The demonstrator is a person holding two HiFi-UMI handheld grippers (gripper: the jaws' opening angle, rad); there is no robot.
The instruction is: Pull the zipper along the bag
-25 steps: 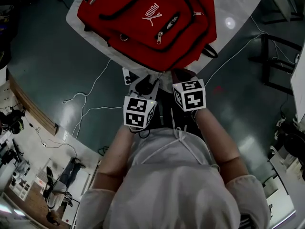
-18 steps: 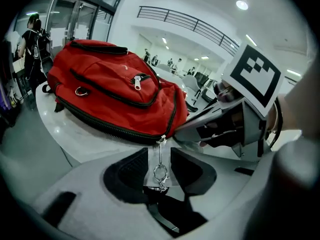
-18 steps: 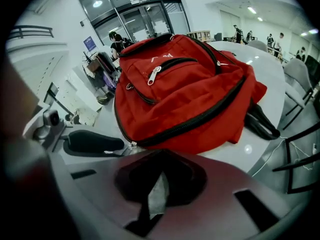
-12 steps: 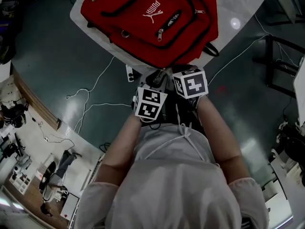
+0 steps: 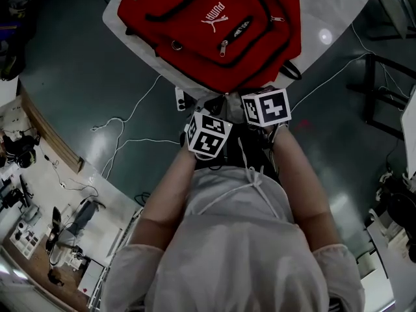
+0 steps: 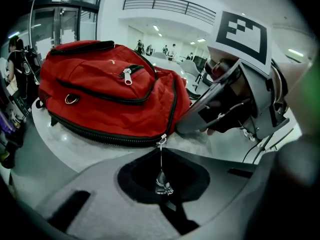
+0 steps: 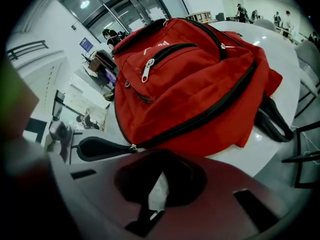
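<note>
Arms: the left forearm (image 5: 170, 187) and the right forearm (image 5: 300, 174) both reach forward and down from the body, close together. They end at the two marker cubes (image 5: 209, 134), which sit side by side at the near edge of the table (image 5: 328, 5).
Left gripper (image 6: 161, 151): it points steeply down. Its jaws have just been closing and are now together on the zipper pull (image 6: 162, 183), with its clear tab between them.
Right gripper (image 7: 160, 154): it is just to the right of the left one and also points down. Its jaws are together at the bag's near hem, and the red cloth seems pinched there.
Bag (image 5: 208, 38): a red backpack with black zippers, lying front side up on the white table. Its near edge is at the grippers, and a black strap (image 5: 289, 70) is at its right.
Slider (image 6: 161, 140): it sits at the near corner of the main zipper, just beyond the left jaws.
Writing: a white "PUMA" print (image 5: 214, 13) with the leaping cat is on the front. The small label beside it is too small to read.
</note>
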